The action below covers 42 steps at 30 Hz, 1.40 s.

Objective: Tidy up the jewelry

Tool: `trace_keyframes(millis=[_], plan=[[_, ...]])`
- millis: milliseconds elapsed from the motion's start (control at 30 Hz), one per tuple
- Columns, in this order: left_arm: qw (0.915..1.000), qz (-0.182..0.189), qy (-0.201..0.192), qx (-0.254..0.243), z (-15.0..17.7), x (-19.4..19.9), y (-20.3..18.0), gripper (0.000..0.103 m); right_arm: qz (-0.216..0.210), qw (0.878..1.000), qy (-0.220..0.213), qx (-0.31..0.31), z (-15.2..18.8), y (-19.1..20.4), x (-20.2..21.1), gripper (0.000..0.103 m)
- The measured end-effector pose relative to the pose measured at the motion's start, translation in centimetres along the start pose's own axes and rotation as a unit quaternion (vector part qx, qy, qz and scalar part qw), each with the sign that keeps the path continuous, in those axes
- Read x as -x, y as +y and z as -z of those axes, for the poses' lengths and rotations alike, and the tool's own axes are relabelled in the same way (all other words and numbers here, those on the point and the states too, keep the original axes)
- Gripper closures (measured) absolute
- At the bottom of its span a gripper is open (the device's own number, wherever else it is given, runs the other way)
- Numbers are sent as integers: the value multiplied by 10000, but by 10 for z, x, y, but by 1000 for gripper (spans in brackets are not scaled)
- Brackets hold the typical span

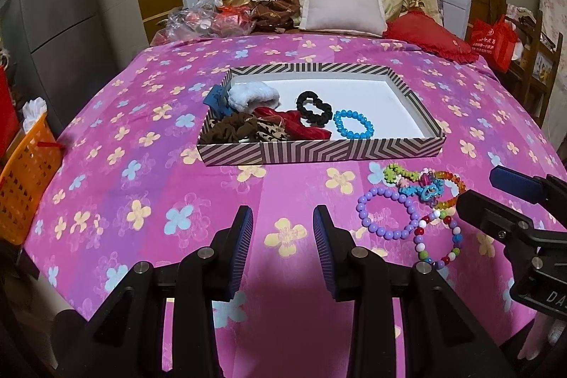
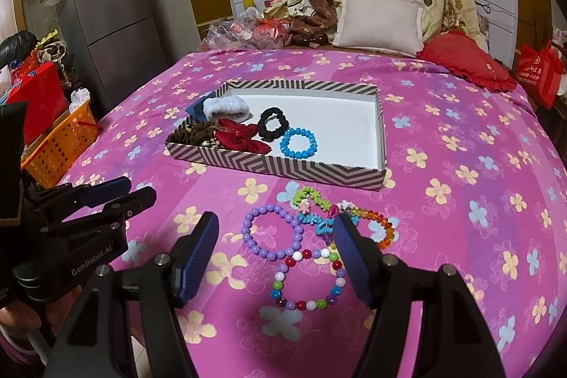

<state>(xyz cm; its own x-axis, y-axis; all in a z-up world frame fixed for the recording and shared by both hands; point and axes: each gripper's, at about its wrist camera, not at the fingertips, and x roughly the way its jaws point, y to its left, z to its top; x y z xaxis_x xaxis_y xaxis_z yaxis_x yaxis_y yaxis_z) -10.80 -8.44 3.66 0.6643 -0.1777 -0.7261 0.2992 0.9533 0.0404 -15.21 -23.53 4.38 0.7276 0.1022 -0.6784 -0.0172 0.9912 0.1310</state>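
Note:
A striped shallow box sits mid-bed. It holds a blue bead bracelet, a black scrunchie and a red scrunchie, with other hair ties at its left end. On the cover in front of the box lie a purple bead bracelet, a multicoloured bead bracelet, a green flower bracelet and an orange-rainbow one. My right gripper hovers open over these loose bracelets. My left gripper is open over bare cover to their left.
The bed has a pink flowered cover. An orange basket stands off its left edge beside a grey fridge. A white pillow, a red cushion and plastic bags lie at the head end.

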Motion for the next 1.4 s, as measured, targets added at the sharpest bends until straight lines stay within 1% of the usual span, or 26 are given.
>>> trace_keyframes(millis=[600, 733, 1200, 1400], plan=[[10000, -21, -13, -45, 3, 3, -3, 65, -10, 10000, -1, 5, 3, 2, 2, 33], [10000, -22, -16, -61, 4, 4, -3, 65, 0, 10000, -38, 26, 3, 4, 7, 33], [9999, -1, -64, -135, 6, 15, -6, 65, 29, 10000, -59, 48, 2, 5, 13, 32], [9999, 0, -84, -131, 7, 17, -6, 65, 38, 9999, -98, 67, 4, 4, 20, 29]])
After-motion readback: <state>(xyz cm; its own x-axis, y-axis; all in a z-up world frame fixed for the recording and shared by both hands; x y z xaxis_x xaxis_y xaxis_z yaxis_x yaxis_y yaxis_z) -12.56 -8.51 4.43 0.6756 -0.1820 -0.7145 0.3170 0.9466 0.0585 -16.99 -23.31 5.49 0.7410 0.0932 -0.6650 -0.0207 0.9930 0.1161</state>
